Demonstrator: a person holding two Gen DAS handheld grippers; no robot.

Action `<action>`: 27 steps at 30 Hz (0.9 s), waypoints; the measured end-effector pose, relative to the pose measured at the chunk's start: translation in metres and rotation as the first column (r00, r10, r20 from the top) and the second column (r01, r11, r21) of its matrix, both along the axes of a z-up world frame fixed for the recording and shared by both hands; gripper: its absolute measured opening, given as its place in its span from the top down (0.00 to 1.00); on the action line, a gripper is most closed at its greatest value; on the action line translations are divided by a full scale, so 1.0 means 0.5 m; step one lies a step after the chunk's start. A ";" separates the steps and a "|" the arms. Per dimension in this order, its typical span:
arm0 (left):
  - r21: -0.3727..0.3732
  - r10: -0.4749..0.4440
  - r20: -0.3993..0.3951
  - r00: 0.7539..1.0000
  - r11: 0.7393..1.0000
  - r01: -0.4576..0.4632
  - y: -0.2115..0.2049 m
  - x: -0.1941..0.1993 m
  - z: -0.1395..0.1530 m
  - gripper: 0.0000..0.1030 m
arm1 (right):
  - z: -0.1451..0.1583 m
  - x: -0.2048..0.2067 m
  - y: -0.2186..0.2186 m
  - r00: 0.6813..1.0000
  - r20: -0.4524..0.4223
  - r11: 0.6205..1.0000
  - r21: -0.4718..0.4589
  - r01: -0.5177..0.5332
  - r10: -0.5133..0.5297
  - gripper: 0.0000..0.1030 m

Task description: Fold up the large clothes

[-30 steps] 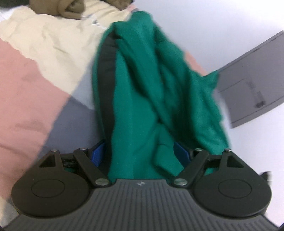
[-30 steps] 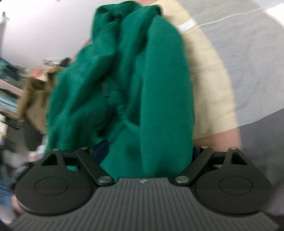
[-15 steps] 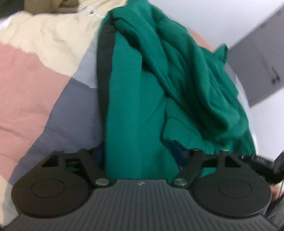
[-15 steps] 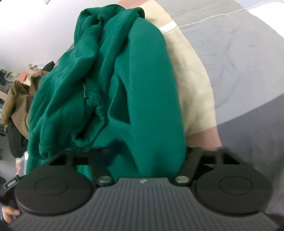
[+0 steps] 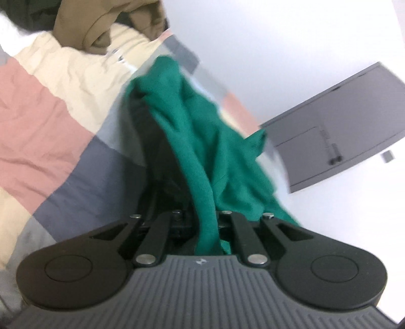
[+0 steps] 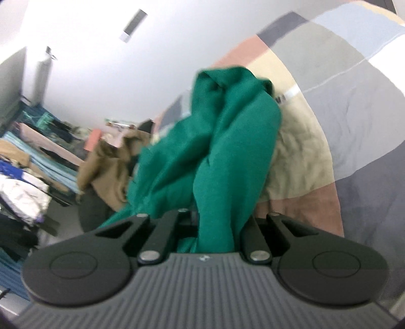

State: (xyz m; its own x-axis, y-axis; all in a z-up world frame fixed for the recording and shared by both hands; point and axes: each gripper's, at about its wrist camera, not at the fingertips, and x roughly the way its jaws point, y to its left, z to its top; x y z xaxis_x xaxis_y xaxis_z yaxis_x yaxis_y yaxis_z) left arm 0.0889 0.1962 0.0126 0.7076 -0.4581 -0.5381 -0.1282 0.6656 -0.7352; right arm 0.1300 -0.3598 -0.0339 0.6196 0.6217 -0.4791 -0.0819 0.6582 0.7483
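A large green garment (image 5: 202,141) hangs bunched and stretched away from my left gripper (image 5: 206,225), which is shut on a fold of it. The same green garment (image 6: 222,157) fills the middle of the right wrist view, and my right gripper (image 6: 215,227) is shut on another fold of it. The cloth hides the fingertips of both grippers. The garment is lifted above a bed with a patchwork cover (image 5: 43,121) of pink, cream and grey-blue blocks.
A brown garment (image 5: 101,22) lies at the far end of the bed; it also shows in the right wrist view (image 6: 108,167). A grey cabinet (image 5: 341,126) stands against the white wall. Piles of clothes (image 6: 27,172) sit to the left in the right wrist view.
Both grippers have closed from a wide hold to a tight pinch on the green cloth. The garment has been raised and pulled out longer, and more wall and room show behind it.
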 end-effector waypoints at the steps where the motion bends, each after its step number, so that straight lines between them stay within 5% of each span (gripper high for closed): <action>1: -0.009 -0.005 0.015 1.000 1.000 0.005 0.004 -0.015 0.017 0.94 | 0.013 -0.010 -0.009 1.000 0.005 1.000 0.021 0.003 -0.003 0.89; 13: -0.189 0.020 0.122 0.992 0.982 0.004 0.064 -0.158 0.132 0.94 | 0.117 -0.128 -0.079 0.994 0.095 0.994 0.101 0.047 -0.057 0.89; 21: -0.158 0.127 0.136 0.983 0.982 -0.105 0.078 0.054 0.165 0.93 | 0.118 0.099 -0.087 0.982 -0.016 0.974 0.121 0.189 -0.189 0.88; 27: -0.052 0.242 0.132 0.961 0.970 -0.237 0.089 0.261 0.109 0.93 | 0.043 0.311 -0.071 0.964 -0.064 0.956 0.127 0.266 -0.260 0.86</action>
